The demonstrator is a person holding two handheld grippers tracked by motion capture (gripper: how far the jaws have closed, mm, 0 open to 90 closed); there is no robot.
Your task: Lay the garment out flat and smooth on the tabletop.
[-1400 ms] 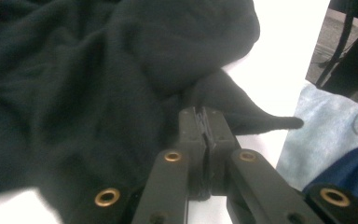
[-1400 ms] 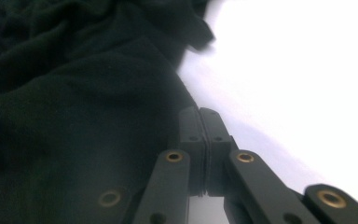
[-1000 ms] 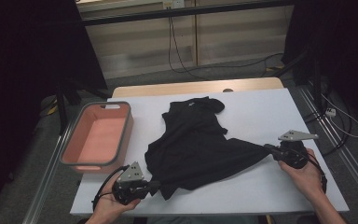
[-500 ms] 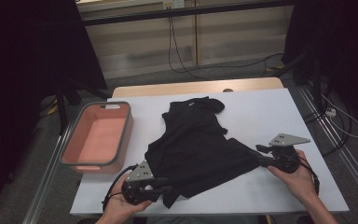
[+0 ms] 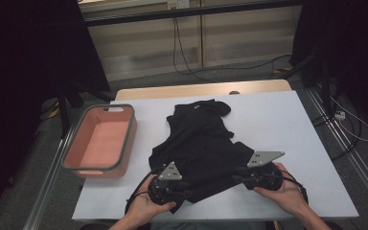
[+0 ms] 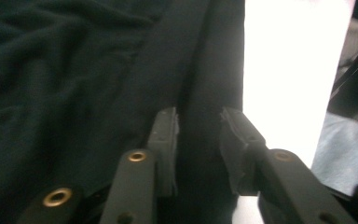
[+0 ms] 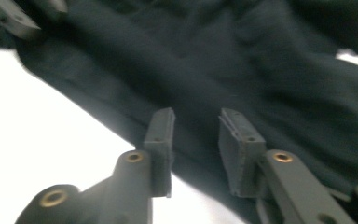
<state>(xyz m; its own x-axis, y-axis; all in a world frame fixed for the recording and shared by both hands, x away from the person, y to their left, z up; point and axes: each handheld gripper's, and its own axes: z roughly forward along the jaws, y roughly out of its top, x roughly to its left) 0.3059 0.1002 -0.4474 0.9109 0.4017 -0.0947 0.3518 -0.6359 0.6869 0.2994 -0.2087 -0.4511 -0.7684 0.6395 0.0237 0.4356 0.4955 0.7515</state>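
The limp, light black cotton garment (image 5: 199,146) lies crumpled at the centre of the white desk (image 5: 287,124), its near hem at six o'clock between the left tool (image 5: 184,194) and right tool (image 5: 237,178), both spread, jaws just opened, best pinched along that folded edge.

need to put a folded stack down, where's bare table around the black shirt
The widest bare stretch of the white table lies right of the black garment, out to the right edge. A narrower strip runs between the garment and the pink bin. The near edge is crowded: the left tool and right tool sit at the garment's hem.
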